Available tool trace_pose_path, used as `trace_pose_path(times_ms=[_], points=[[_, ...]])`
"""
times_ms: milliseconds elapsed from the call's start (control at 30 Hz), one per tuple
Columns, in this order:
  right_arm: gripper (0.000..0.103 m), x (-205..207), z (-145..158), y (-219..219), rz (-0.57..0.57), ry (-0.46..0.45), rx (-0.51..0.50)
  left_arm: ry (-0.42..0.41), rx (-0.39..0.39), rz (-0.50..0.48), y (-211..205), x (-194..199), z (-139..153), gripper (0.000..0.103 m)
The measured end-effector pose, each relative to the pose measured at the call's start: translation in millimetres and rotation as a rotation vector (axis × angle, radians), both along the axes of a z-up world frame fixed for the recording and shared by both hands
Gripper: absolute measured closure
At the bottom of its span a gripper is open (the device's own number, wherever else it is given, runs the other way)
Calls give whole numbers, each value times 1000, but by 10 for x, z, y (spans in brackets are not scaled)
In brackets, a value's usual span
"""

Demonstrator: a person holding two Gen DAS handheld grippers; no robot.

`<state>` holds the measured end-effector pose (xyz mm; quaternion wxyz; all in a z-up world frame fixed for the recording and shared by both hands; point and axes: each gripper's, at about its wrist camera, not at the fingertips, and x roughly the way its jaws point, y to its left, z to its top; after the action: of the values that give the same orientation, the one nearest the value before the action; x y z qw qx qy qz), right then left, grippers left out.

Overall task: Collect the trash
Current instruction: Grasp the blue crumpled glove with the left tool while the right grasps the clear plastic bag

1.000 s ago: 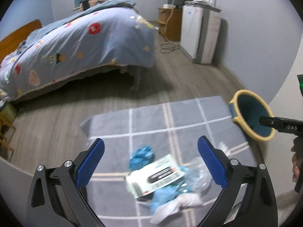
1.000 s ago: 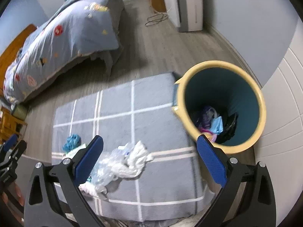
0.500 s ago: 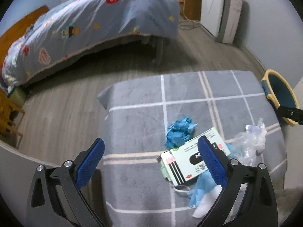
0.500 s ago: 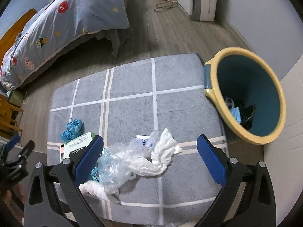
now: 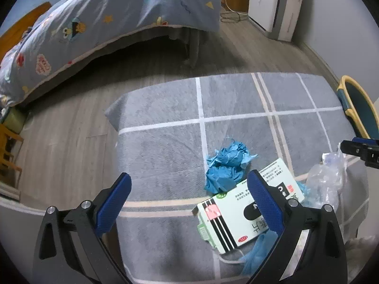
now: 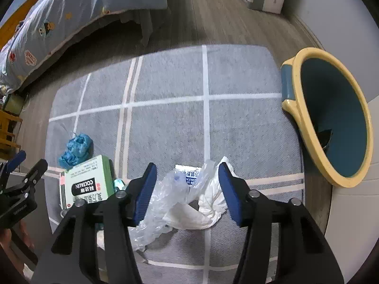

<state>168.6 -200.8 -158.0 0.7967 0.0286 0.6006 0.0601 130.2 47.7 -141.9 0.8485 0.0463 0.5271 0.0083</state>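
Crumpled plastic bag (image 6: 165, 196), white tissue (image 6: 201, 215) and box (image 6: 86, 184) litter rug.

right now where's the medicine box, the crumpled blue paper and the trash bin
medicine box (image 5: 227, 217), left wrist view, on its white printed top face
crumpled blue paper (image 5: 225, 165), left wrist view, middle of the wad
trash bin (image 6: 308, 127), right wrist view, on its yellow rim
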Motion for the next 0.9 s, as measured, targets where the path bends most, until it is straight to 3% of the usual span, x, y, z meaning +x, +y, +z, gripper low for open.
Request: trace_pose_path(times_ms=[133,200,267,367,567,900], points=[[70,24,-113,-19,0,30,-1,10,-10,-1,-1,35,-46,6],[91,33,-170,-24,3,41,-2,12,-19,3,2,54,-68,7],[99,40,-185,-43,-1,38,5,18,-26,2,1,70,-89,8],[99,31,-127,-51,5,16,16,26,-22,-8,-18,89,-133,8],[99,46,343,-90,7,-129,83,43,-33,-13,-41,163,-224,12],[99,82,789,-145,29,-220,175,131,-75,-55,-238,293,-530,45]])
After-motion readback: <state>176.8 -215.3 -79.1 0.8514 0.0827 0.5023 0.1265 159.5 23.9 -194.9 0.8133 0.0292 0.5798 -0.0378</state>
